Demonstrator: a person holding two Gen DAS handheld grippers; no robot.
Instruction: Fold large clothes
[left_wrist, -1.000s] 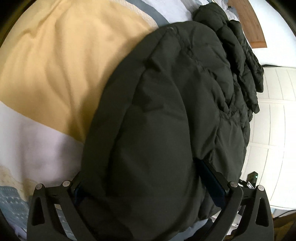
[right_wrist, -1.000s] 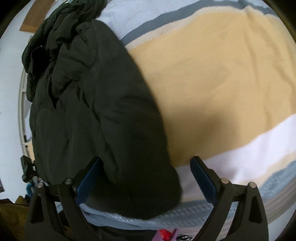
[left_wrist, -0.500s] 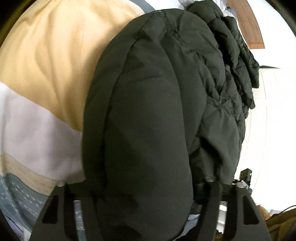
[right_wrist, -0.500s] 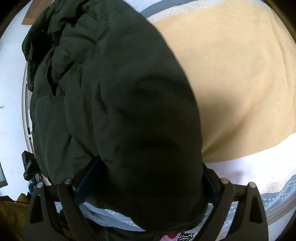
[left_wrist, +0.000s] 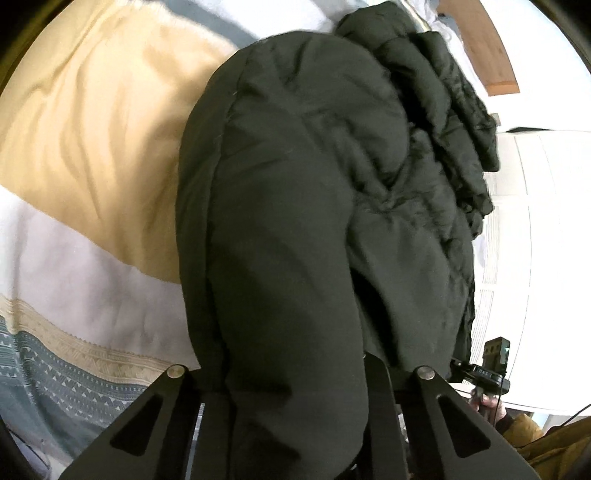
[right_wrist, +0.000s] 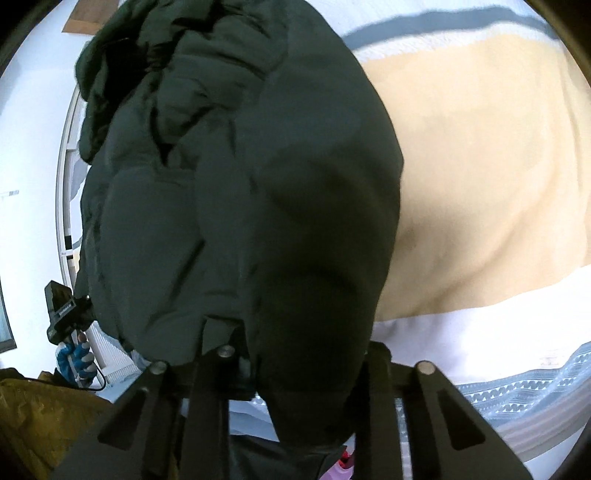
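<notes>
bedspread (left_wrist: 96, 155): striped yellow, white and grey, spread under everything | jacket (left_wrist: 303, 206): dark padded, laid along the bedspread's edge, near hem bunched up | left gripper (left_wrist: 291, 384): jaws closing, hem pinched | right gripper (right_wrist: 295, 369): jaws closing, hem pinched

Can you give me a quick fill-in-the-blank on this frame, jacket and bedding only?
1. The puffy jacket is dark ____ in colour.
2. The jacket lies on a striped ____.
3. The broad band of the blanket beside the jacket is ____.
4. Near the bottom of the left wrist view the blanket has a ____ patterned band.

Missing words: green; blanket; yellow; blue
</notes>
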